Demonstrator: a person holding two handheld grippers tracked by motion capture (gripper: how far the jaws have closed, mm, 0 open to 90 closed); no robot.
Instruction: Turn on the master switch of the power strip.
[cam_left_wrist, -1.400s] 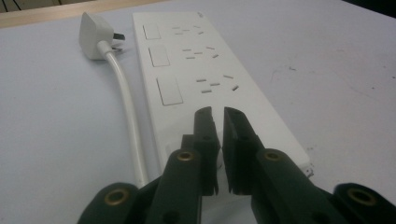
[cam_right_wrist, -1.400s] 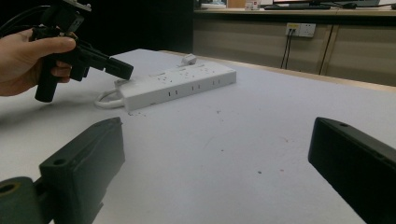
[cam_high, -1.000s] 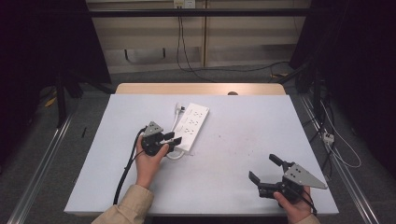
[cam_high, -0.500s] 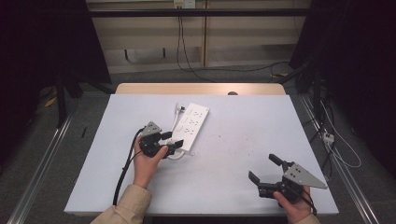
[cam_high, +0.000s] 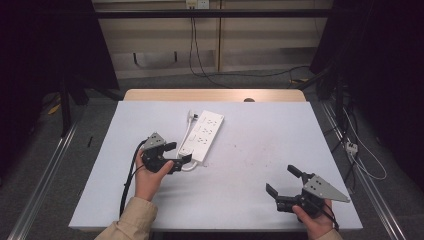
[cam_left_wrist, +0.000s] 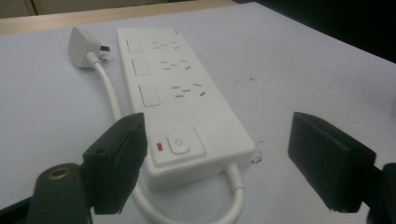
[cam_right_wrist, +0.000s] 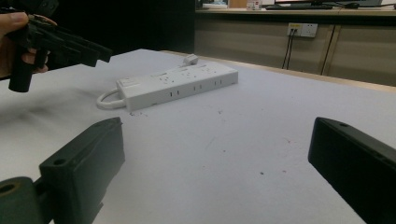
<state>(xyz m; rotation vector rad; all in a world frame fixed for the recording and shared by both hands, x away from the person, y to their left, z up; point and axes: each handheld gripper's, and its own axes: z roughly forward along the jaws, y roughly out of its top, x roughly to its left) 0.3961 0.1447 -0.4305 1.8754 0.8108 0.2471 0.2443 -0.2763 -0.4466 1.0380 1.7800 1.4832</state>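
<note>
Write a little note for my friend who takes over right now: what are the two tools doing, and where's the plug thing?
Left tool: open, jaws have just been opening, nothing between them, at the switch end of the power strip.
Right tool: open, holding nothing, near the table front edge.
Power strip: flat mid-table, its plug lying loose beside the far end, cord looping along its side.
Done: can't tell.
Left: probably gripping the strip or pressing its switch.

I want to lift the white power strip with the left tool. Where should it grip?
Grip the power strip across its narrow width at the near switch end, coming from above; it lies flat, and the open left tool already straddles that end.
</note>
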